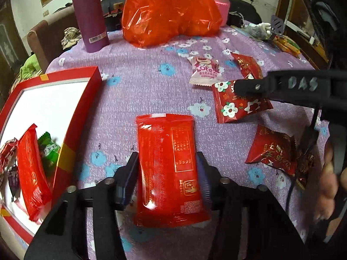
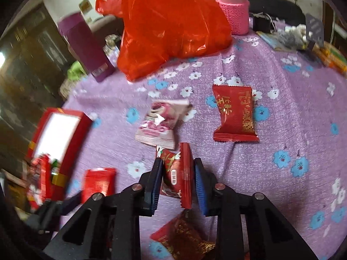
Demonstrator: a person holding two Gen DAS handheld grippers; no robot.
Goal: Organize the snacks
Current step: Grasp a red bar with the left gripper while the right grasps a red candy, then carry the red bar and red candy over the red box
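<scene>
Purple flowered cloth is covering the table you are working on, with a red plastic bag and a purple flask standing at the far edge. At your left, the red box is lying open and already holding several snacks.

Your left gripper is closing narrowly on the long red packet, fingers bearing on its two long edges. The packet is soft, light and glossy, so keep the pads at mid-length, where the filling gives support.

Your right gripper is pinching the flowered red packet edge-up between its fingers; the view is blurred, so contact on the right-hand pad is probable rather than certain.

Loose on the cloth are lying a pink packet and a red gold-lettered packet. These crinkle easily, so take them across the body, not by the crimped ends.
</scene>
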